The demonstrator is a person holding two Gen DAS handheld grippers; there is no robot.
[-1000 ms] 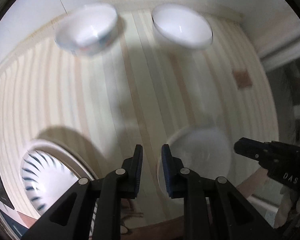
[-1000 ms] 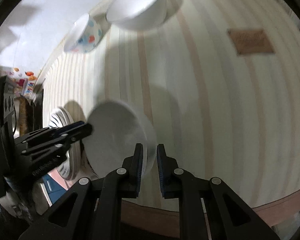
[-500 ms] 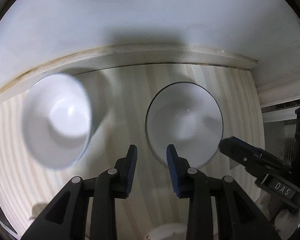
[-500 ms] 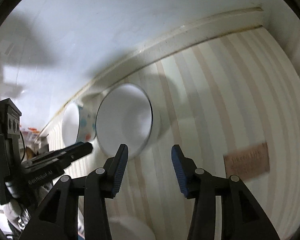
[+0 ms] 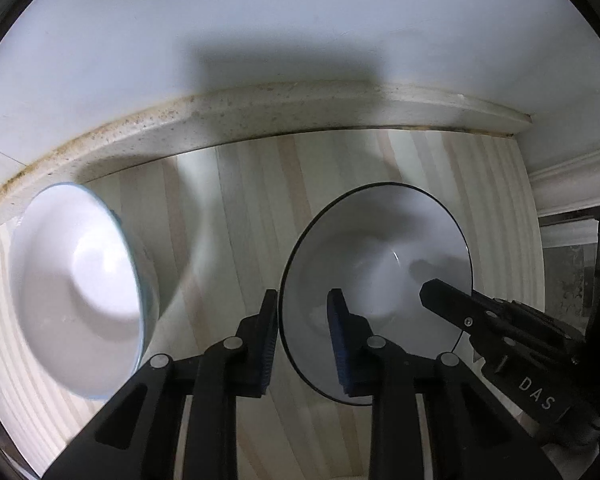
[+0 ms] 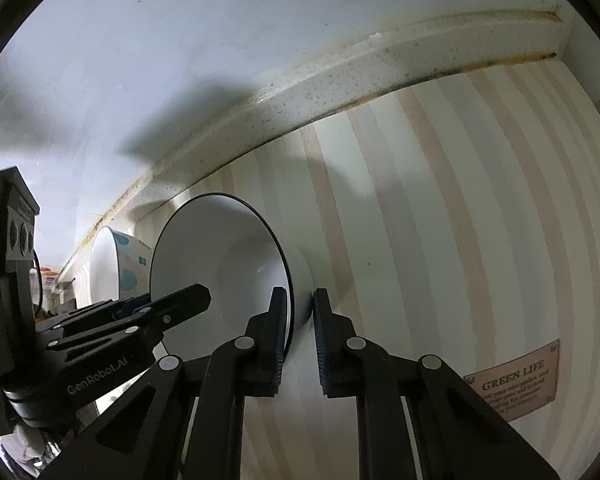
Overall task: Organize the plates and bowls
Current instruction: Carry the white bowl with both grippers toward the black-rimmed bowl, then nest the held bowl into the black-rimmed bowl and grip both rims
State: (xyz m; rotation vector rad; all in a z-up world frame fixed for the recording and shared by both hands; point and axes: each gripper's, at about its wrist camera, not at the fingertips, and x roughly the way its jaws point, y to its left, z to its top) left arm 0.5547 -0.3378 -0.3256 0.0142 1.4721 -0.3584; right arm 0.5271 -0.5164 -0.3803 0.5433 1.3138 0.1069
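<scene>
A white bowl with a thin black rim stands on the striped wooden board near the back ledge. My left gripper straddles its left rim, one pad outside and one inside. Its jaws are closing on the bowl's wall. My right gripper straddles the opposite rim, and its jaws are also closing on the wall, which sits between the pads. Each gripper shows in the other's view: the right gripper and the left gripper. A second white bowl with blue spots outside stands just left of the first.
A speckled stone ledge and a white wall run close behind both bowls. The striped board stretches bare to the right, up to a small brown "GREEN LIFE" label. A white moulding stands at the far right.
Both grippers moved from the plates at the front up to the bowls at the back ledge. Their jaws opened, the right widely, and then closed over the black-rimmed bowl's two opposite rims.
</scene>
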